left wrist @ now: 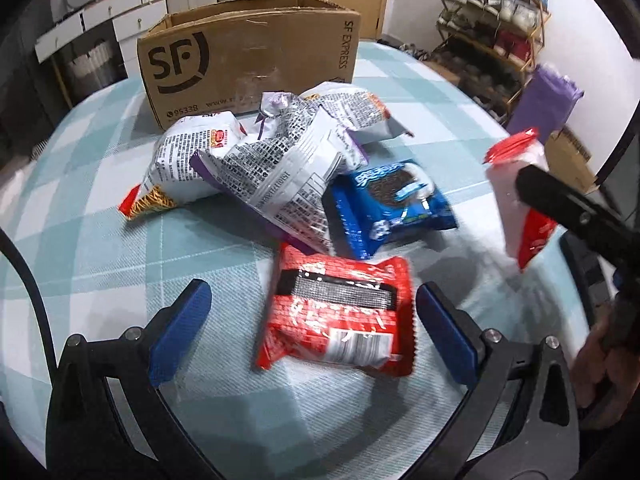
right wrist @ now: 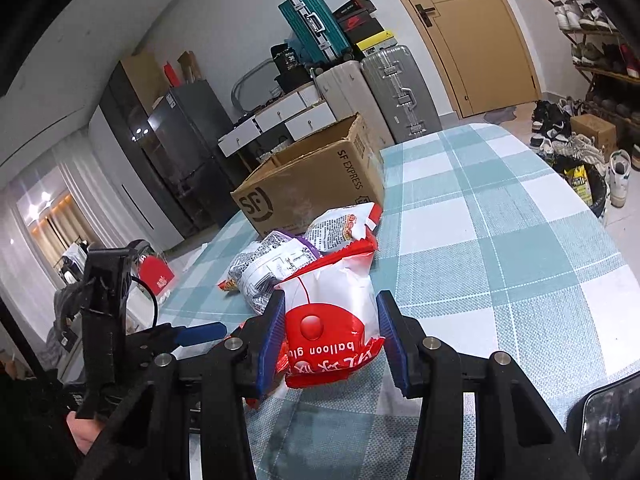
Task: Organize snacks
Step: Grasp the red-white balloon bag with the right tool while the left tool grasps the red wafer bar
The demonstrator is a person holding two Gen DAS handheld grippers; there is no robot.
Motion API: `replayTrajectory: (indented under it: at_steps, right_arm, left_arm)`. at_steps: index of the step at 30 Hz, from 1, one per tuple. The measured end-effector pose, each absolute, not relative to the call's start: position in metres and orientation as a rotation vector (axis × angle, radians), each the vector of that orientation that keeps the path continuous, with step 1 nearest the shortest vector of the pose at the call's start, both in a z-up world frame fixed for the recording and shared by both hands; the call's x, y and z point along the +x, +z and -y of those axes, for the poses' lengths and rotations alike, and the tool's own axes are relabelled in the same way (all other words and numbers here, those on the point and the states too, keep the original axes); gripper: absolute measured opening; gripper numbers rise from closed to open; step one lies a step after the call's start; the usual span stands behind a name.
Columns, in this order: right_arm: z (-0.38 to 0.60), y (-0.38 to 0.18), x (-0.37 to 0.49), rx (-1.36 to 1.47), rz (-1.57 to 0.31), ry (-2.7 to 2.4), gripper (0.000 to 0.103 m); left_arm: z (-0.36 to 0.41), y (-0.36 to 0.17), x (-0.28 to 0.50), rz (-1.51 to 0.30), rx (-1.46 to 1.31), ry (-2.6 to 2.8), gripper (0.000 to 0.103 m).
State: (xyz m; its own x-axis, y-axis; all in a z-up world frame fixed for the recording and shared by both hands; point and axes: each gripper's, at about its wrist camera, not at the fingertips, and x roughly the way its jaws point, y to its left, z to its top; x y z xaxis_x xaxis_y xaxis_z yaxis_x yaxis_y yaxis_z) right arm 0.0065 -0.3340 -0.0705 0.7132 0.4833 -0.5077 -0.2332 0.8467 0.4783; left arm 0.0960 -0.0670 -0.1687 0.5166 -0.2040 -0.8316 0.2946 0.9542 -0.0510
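The big brown box sits open at the top on the table with the blue and white check cloth. Just in front of the box is a heap of crinkly silver snack bags, all touching one another. A blue cookie pack lies in front of the heap, a bit farther from the box. A red snack pack lies flat on the cloth, farther still from the box than the blue one. The left gripper hangs over this red pack with its blue fingers spread wide, one on each side, and not touching it. The right gripper is squeezed tight on a white and red packet, one blue finger pressing each side. That packet is up off the cloth, well away from the box, nearer than the heap of bags.
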Motion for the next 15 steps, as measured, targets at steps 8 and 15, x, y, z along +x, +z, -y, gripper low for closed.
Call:
replayTrajectory:
  at_steps: [8,15]
  right_arm:
    - [0.339,-0.072,0.007,0.425,-0.668,0.395,0.046]
    - [0.337,-0.070,0.005,0.413,-0.667,0.394,0.046]
  left_arm:
    - [0.061,-0.170,0.097,-1.001,0.024,-0.369,0.055]
    - [0.052,-0.166,0.088,-1.011,-0.012,-0.393,0.046]
